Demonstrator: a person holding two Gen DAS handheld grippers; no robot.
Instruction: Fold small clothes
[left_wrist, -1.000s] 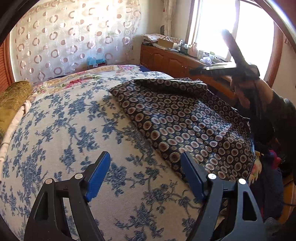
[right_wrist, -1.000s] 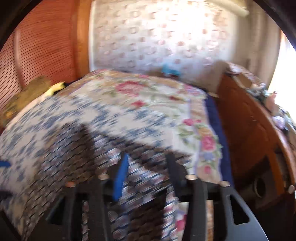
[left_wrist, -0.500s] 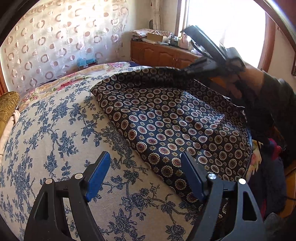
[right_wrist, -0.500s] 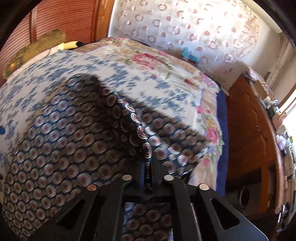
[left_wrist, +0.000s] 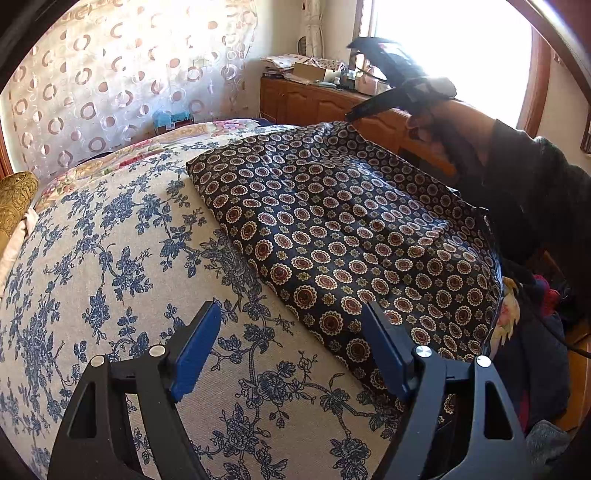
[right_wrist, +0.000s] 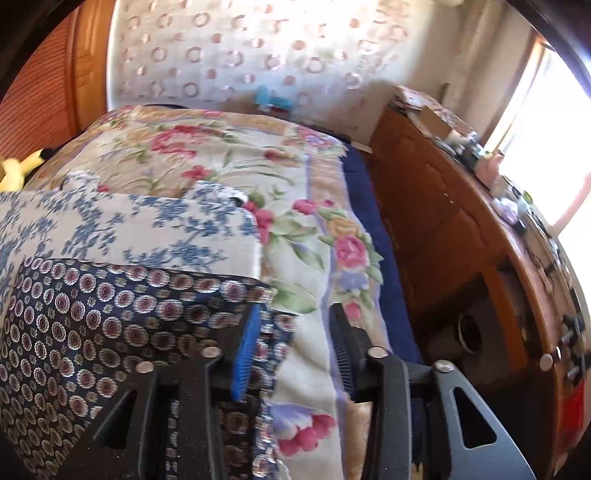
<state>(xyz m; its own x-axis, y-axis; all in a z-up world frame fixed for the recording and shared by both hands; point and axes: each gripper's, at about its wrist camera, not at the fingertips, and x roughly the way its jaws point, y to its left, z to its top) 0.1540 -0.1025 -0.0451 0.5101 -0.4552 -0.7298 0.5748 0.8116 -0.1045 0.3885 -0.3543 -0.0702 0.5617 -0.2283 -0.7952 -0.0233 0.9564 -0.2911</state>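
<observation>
A dark navy garment with round medallion print (left_wrist: 343, 236) lies spread flat on the blue-flowered bedspread (left_wrist: 110, 266). My left gripper (left_wrist: 291, 350) is open and empty, just above the bedspread at the garment's near left edge. My right gripper (right_wrist: 295, 343) is open over the garment's far right corner (right_wrist: 236, 291), holding nothing. In the left wrist view the right gripper (left_wrist: 354, 114) hovers above that far corner. The garment also shows in the right wrist view (right_wrist: 92, 332).
A rose-patterned sheet (right_wrist: 221, 155) covers the far end of the bed. A wooden cabinet (right_wrist: 461, 240) with clutter on top stands along the window side. A circle-print curtain (left_wrist: 110, 85) hangs behind. A gold cushion (left_wrist: 14, 199) lies at the left.
The right gripper, shut on the garment's corner half a second ago, has opened and let the corner go. The garment now lies flatter. The left gripper stayed open, moving only slightly.
</observation>
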